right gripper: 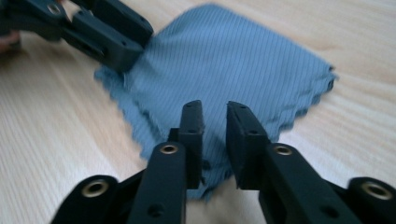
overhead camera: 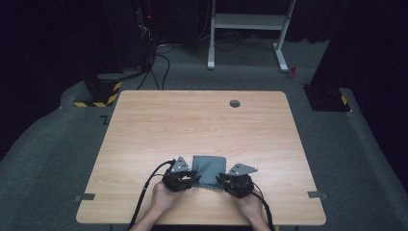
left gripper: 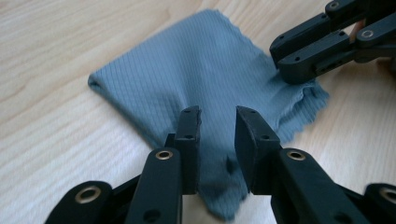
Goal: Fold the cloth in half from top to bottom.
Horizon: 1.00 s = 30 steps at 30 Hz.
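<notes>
Two risks come from this position. On the wooden table [overhead camera: 202,120], the folded grey cloth [overhead camera: 209,169] lies in the lower middle of the high view. Both the left gripper [left gripper: 218,122] and the right gripper [right gripper: 215,115] stand narrowly parted over its near corners, pressing nothing. Closing now may pinch only the top layer, so the fold could open.

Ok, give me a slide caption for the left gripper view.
Left gripper open over a corner of the folded grey-blue cloth on the wooden table.

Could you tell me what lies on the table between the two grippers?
A folded grey-blue cloth lies between the left gripper and right gripper, seen in the high view.
</notes>
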Motion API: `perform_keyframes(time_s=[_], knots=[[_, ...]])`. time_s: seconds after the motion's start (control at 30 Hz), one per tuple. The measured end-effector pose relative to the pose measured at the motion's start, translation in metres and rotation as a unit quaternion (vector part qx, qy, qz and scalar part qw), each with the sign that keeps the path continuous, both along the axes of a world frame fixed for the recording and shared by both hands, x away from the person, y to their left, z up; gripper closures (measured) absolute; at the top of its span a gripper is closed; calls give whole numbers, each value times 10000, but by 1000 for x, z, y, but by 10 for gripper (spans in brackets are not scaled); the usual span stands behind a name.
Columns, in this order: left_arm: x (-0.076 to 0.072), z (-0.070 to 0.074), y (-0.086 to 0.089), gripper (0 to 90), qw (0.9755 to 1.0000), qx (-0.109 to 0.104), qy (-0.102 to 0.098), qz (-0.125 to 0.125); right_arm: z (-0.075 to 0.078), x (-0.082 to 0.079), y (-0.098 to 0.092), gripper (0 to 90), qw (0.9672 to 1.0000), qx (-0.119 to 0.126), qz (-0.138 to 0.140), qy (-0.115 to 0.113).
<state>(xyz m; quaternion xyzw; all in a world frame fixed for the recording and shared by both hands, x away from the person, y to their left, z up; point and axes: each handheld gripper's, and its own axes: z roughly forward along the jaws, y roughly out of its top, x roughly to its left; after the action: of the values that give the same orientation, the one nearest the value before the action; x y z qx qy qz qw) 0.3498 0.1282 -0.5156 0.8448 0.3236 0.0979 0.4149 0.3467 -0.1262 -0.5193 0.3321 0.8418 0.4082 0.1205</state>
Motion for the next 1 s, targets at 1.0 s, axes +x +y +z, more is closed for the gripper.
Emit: perform_keyframes(time_s=[1.0], knots=[[-11,-7,5,550,9983,365,-170,419,-4,-19,-5,628,9987,-433,205,-169]])
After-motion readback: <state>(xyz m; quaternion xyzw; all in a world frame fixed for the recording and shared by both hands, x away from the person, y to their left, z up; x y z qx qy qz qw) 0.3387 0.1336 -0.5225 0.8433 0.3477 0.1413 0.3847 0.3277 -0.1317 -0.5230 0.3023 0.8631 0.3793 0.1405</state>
